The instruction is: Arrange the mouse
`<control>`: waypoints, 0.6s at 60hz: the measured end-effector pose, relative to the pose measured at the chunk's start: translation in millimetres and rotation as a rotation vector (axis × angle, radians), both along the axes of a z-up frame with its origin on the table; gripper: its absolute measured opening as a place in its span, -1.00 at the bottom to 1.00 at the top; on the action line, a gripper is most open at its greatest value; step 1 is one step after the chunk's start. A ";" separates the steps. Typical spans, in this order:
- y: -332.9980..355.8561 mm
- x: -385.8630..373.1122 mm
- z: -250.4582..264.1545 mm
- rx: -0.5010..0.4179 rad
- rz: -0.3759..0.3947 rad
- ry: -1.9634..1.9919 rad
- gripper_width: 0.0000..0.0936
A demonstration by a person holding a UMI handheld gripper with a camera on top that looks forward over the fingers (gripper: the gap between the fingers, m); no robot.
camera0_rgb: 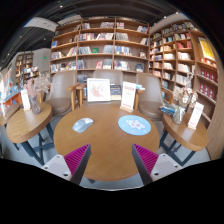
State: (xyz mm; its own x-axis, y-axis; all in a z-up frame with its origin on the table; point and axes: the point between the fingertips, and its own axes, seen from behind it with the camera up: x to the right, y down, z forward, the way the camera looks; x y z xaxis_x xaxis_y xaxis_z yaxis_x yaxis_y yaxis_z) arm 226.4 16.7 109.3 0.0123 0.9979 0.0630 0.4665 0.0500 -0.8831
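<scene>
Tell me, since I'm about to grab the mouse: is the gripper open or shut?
Open: the gripper shows a wide gap between its pink pads, with only bare round table between them.

the gripper (109, 160) hangs over a round wooden table (105, 150), its two fingers spread apart with nothing between them; the magenta pads (77, 156) face each other across bare tabletop. beyond the fingers a round blue mat (134, 125) lies on the table, and well apart from it a small grey flat object (83, 124), too small to identify. past the table stand two white upright display cards (98, 90). wooden bookshelves lined with books (100, 48) fill the far walls. smaller wooden side tables (24, 122) flank the round one.
</scene>
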 end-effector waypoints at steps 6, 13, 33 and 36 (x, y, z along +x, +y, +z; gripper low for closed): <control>-31.5 0.1 1.7 -0.001 0.043 -0.004 0.82; -86.1 -0.5 -2.6 -0.039 0.094 -0.014 0.82; -168.4 -56.4 -37.0 -0.040 0.144 -0.001 0.82; -171.0 -71.6 -44.3 -0.038 0.136 -0.012 0.82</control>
State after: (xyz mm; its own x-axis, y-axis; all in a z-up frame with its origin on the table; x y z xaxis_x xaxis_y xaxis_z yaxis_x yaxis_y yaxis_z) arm 154.8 -154.3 64.9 -0.1242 0.9920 0.0242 0.4685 0.0801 -0.8798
